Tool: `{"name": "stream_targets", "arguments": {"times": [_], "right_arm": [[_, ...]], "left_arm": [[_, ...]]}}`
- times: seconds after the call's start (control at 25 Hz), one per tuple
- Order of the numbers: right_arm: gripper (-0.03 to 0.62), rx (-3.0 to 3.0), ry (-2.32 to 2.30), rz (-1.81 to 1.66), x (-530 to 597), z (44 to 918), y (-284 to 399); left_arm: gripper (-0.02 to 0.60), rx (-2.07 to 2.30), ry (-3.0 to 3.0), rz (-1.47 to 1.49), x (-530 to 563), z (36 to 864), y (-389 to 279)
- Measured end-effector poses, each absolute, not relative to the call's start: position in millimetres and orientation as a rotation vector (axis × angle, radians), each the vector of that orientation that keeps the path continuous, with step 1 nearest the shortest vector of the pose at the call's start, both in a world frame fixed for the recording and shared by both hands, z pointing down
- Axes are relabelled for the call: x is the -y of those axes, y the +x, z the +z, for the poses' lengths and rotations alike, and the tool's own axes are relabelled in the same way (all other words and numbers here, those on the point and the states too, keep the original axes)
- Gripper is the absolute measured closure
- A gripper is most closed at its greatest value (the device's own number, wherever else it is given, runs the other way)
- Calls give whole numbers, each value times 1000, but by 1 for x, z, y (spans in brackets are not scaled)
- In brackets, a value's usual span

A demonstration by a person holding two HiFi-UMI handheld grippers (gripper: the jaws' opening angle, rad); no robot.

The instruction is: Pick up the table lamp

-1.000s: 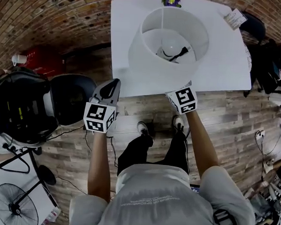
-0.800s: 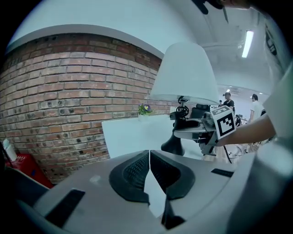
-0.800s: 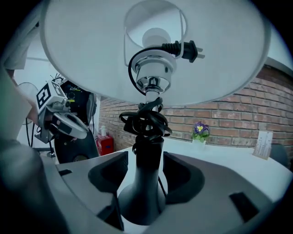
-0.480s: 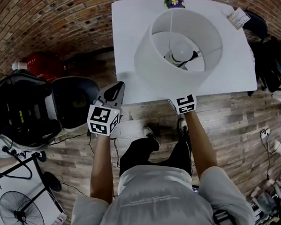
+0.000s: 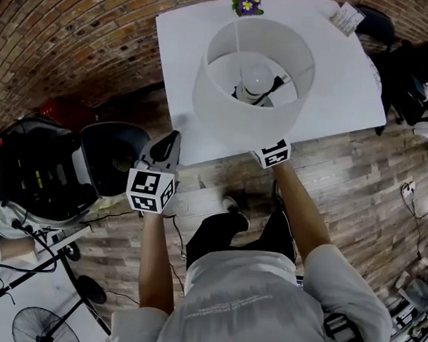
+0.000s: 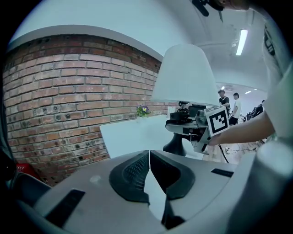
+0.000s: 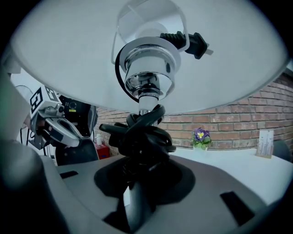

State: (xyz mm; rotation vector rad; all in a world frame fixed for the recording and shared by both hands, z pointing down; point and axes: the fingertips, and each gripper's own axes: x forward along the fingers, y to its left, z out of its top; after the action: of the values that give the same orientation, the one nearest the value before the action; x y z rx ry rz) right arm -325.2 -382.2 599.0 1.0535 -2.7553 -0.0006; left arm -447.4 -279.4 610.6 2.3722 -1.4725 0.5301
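Note:
The table lamp's wide white shade [image 5: 232, 103] fills the middle of the head view, with its bulb [image 5: 256, 79] showing inside. My right gripper [image 5: 271, 152] reaches under the shade at the white table's [image 5: 340, 87] near edge. It is shut on the lamp's stem [image 7: 145, 114], where a black cord [image 7: 137, 132] is coiled. In the left gripper view the lamp [image 6: 183, 75] shows its black base [image 6: 176, 145] low over the table. I cannot tell whether it touches. My left gripper [image 5: 173, 139] is shut and empty, left of the lamp off the table's corner.
A small pot of purple flowers [image 5: 244, 2] and a white card [image 5: 345, 18] stand at the table's far edge. A black chair [image 5: 111, 154] is close to my left gripper. A brick wall [image 6: 68, 91] runs behind the table. Wood floor lies below.
The lamp shade swayed right and then back left in the head view, with the right gripper holding on under it. The left gripper stayed shut in about the same place.

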Motion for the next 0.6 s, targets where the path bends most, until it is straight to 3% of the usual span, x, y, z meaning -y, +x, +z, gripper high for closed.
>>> {"name": "stream_targets", "arguments": {"times": [0.36,0.6], "right_arm": [[471,2801,957,87,367,576,-311],[470,2757,967,79,365,533,-267]], "left_arm": [[566,1517,2348,542,271,581,-439],[566,1557,2362,538,279,537,-417]]}}
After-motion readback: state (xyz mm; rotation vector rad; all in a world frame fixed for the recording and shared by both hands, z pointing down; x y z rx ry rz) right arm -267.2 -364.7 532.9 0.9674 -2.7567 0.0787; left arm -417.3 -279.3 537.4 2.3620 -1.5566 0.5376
